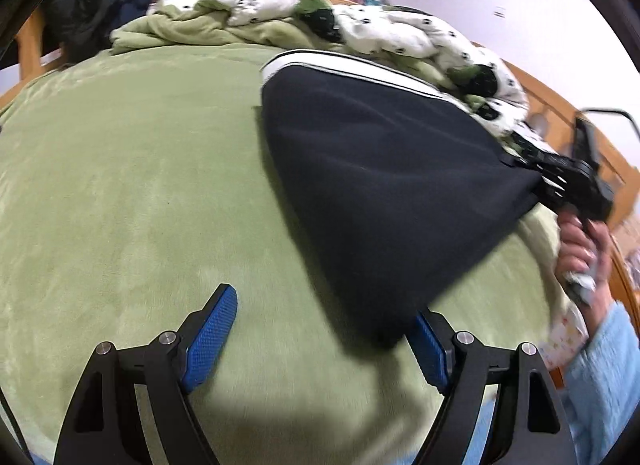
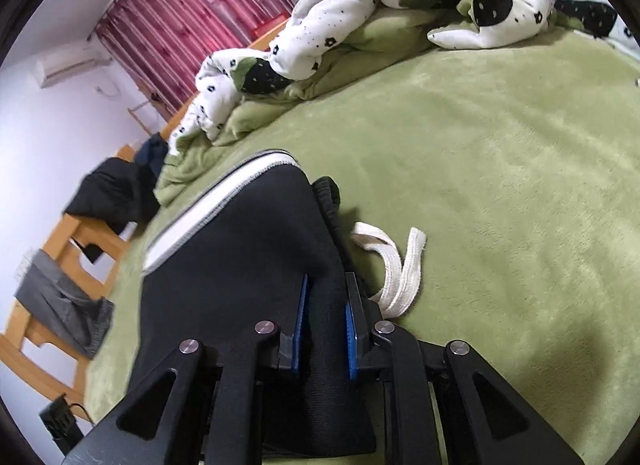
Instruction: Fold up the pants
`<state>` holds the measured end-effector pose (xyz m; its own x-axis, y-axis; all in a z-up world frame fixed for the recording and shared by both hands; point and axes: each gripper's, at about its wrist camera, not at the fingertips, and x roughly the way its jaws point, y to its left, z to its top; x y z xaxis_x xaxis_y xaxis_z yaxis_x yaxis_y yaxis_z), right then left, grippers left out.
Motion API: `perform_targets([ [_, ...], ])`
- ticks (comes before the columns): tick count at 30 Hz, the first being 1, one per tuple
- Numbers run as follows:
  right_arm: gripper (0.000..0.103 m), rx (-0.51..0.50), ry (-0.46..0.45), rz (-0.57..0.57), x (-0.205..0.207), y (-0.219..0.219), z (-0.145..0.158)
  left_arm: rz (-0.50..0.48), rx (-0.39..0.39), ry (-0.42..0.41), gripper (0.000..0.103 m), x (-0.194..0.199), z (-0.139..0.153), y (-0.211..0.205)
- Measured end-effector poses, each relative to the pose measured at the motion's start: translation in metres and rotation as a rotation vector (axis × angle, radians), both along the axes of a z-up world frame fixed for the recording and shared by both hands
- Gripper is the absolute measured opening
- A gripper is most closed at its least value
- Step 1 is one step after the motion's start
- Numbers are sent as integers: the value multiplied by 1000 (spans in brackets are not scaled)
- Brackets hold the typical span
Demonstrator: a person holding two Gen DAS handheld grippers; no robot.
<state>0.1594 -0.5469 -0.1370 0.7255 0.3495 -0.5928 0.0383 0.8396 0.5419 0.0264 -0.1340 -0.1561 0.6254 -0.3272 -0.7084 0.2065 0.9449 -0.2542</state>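
Black pants (image 1: pixel 380 169) with a white side stripe are lifted off the green bed cover (image 1: pixel 120 185), stretched toward the right. My right gripper (image 1: pixel 540 181) pinches their far corner, with a hand (image 1: pixel 580 241) on its handle. In the right wrist view, the right gripper (image 2: pixel 328 281) is shut on a thick fold of the pants (image 2: pixel 240 265), and a white drawstring (image 2: pixel 396 265) trails on the cover beside it. My left gripper (image 1: pixel 322 307) stands wide open above the cover. The low corner of the pants hangs over its right fingertip; the blue left pad (image 1: pixel 212 333) is bare.
A crumpled white quilt with black flowers (image 1: pixel 360 25) and a bunched green blanket (image 2: pixel 360 37) lie along the far side. Dark clothes (image 1: pixel 80 13) hang on the wooden bed frame (image 2: pixel 80 233), with a grey garment (image 2: pixel 60 305) lower down. Red curtains (image 2: pixel 192 17) hang behind.
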Motion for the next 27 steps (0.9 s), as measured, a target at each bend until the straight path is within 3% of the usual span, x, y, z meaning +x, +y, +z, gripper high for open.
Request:
perform_targets([
  [2, 22, -17, 19, -8, -2, -3, 6, -33, -8, -10, 80, -11, 8, 6],
  [5, 23, -130, -34, -54, -20, 4, 29, -27, -24, -48, 80, -19, 23, 12],
  [8, 23, -217, -127, -28, -43, 19, 46, -8, -31, -92, 80, -1, 41, 3],
  [10, 23, -253, -127, -6, -50, 25, 43, -9, -12, -108, 75, 16, 46, -11],
  [13, 23, -340, -41, 2, -51, 33, 21, -25, 9, -57, 63, 35, 32, -28],
  [15, 23, -381, 22, 0, -53, 35, 7, -30, -12, 37, 62, 41, 4, -34],
  [17, 23, -392, 29, -5, -56, 36, 3, -9, -113, 68, 63, 37, -13, -27],
  [19, 23, -395, 43, -8, -56, 37, 3, -4, -156, 90, 63, 36, -15, -21],
  [22, 23, -399, 79, 3, -54, 38, 3, -15, -150, 132, 63, 36, -5, -17],
  [25, 34, -426, 107, 43, -48, 35, 16, -43, -48, 78, 63, 40, 15, -13],
  [27, 51, -422, 92, 42, -39, 32, 31, -39, -28, 52, 66, 53, 25, -8],
])
